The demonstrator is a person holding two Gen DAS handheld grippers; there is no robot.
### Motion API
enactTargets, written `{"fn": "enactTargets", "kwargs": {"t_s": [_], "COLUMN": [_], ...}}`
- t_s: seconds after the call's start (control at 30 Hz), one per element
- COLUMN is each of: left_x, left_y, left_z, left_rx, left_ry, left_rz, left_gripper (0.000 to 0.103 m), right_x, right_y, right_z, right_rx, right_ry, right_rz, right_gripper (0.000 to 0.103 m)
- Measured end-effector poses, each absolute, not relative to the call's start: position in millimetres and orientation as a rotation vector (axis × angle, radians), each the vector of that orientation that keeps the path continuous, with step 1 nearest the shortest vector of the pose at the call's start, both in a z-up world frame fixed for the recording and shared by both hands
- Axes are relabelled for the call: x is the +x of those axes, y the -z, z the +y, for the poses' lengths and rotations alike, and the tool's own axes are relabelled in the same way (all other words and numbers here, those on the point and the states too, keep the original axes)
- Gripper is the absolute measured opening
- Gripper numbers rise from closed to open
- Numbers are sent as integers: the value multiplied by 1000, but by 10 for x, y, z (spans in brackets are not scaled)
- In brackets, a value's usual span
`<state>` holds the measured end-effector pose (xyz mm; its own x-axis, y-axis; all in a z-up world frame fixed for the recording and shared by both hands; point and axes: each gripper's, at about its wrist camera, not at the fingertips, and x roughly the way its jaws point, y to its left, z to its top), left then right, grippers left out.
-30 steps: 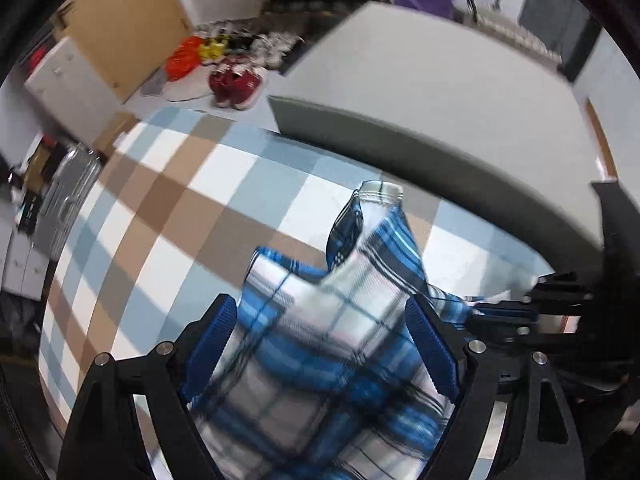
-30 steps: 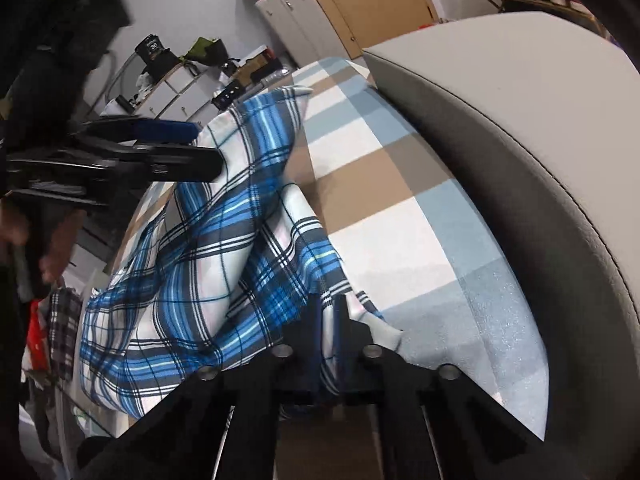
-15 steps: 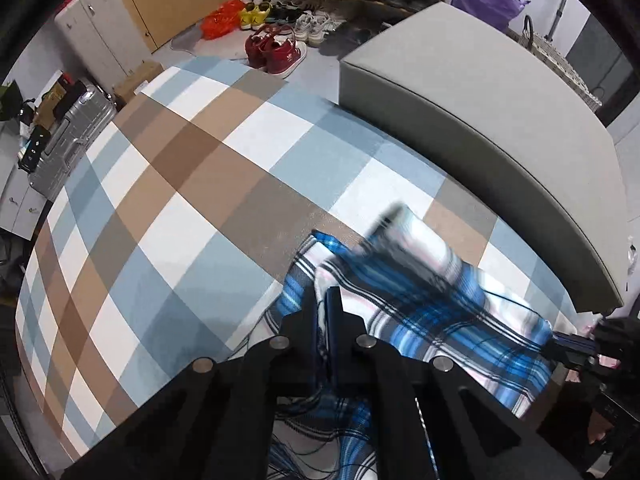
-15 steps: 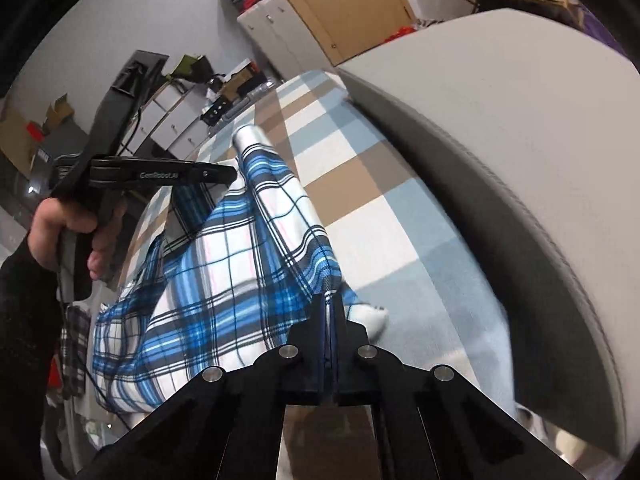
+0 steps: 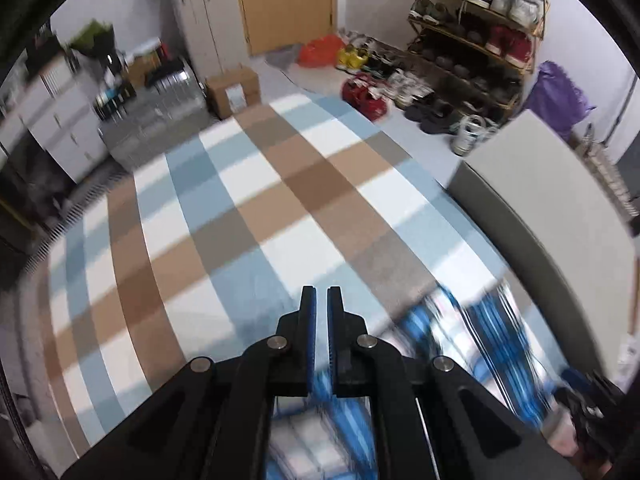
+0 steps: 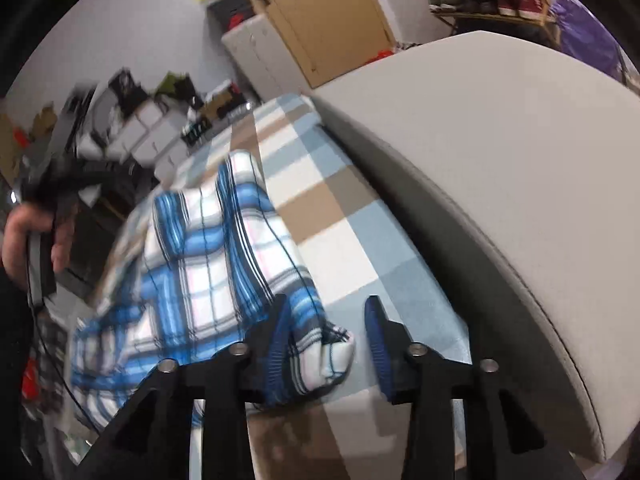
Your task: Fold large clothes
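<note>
1. A cluttered room is shown: a shoe rack (image 5: 476, 20), a wooden door (image 6: 324, 12) and a grey sofa cushion (image 6: 500, 168) stand around a bed spread with a blue, brown and white checked cover (image 5: 248, 216).
2. The blue-and-white plaid garment (image 6: 208, 264) lies on that cover, just beside the cushion, with a cuffed end (image 6: 332, 354) nearest the right wrist camera. In the left wrist view only a blurred part of it appears, low and to the right.
3. The right tongs (image 6: 326, 340) have just been opening. Half a second ago they were clamped on the cloth; now the jaws stand partly apart, the cuffed end lies between them and the pads do not appear to press it.
4. The left tongs (image 5: 321, 332) were wide around the plaid a second ago and are now closed. No fabric is seen at the tips; blurred plaid shows behind the narrow gap lower down, so a grip cannot be confirmed. Their view has swung from the garment to bare cover.
5. The person's left hand (image 6: 32, 236) is seen raised beside the garment.
6. It is judged that one fold has been laid and released, and a fresh grasp is needed for the next.
</note>
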<state>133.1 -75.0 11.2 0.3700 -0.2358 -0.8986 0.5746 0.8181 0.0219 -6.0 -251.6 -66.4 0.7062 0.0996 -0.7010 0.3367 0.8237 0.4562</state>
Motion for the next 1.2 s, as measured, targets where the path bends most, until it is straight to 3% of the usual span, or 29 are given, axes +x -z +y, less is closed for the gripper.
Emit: {"fn": "enactTargets", "kwargs": {"t_s": [0.03, 0.1, 0.13, 0.17, 0.47, 0.53, 0.6, 0.63, 0.67, 0.77, 0.93, 1.03, 1.2], "left_x": [1281, 1179, 1117, 1062, 1025, 1114, 1206, 1226, 1223, 1132, 1084, 1043, 1192], "left_y": [-103, -19, 38, 97, 521, 570, 605, 603, 590, 545, 451, 392, 282], "left_z": [-674, -608, -583, -560, -370, -308, -235, -212, -205, -209, -193, -203, 2], "left_rx": [369, 410, 437, 461, 615, 544, 454, 425, 446, 490, 440, 481, 446], "left_ry": [556, 564, 578, 603, 692, 720, 745, 764, 743, 715, 605, 562, 479], "left_rz": [1089, 1104, 1112, 1121, 1173, 1207, 1256, 1275, 1263, 1264, 1258, 1221, 1146], "left_gripper": [7, 40, 70, 79, 79, 78, 59, 39, 27, 10, 3, 1, 0], "right_x": [-84, -133, -140, -163, -108, -109, -105, -92, -76, -38, 46, 88, 350], "right_y": [623, 509, 474, 421, 272, 276, 284, 295, 306, 347, 404, 461, 784], "right_z": [-2520, -2467, -2441, -2392, -2018, -1981, -1941, -1925, -1912, -1907, -1854, -1778, -1746], "right_rx": [617, 601, 591, 573, 414, 405, 383, 373, 366, 366, 359, 333, 346], "right_ry": [128, 98, 90, 76, -13, -27, -35, -37, -44, -53, -80, -94, -95], "right_rz": [759, 703, 686, 661, 641, 651, 660, 666, 672, 690, 723, 754, 923], "right_gripper": [40, 50, 57, 58, 61, 61, 61, 62, 63, 63, 64, 75, 74]}}
